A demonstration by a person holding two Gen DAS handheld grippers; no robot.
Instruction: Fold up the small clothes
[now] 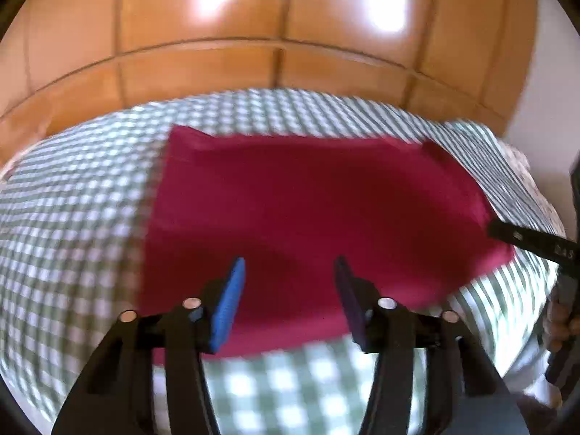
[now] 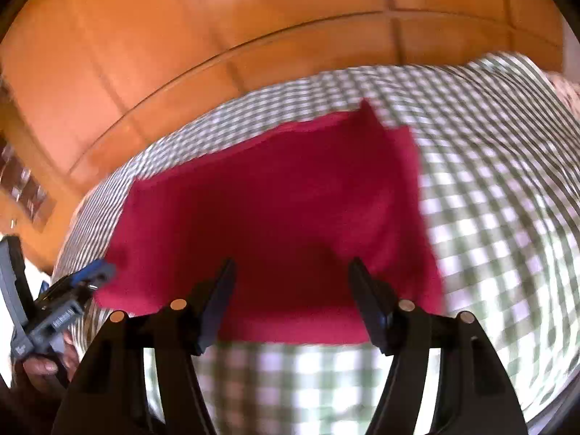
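Observation:
A dark red folded garment (image 1: 308, 210) lies flat on a green and white checked cloth (image 1: 72, 217). My left gripper (image 1: 290, 272) is open and empty, its fingertips just above the garment's near edge. The right gripper's black finger (image 1: 525, 239) shows at the garment's right corner. In the right wrist view the same red garment (image 2: 282, 217) lies ahead, and my right gripper (image 2: 291, 272) is open and empty over its near edge. The left gripper (image 2: 72, 286) shows at the far left, by the garment's left corner. Both views are blurred.
The checked cloth (image 2: 507, 199) covers a soft raised surface that drops off at the sides. An orange-brown wooden panelled wall (image 1: 253, 36) stands behind it. A white wall (image 1: 551, 90) is at the far right.

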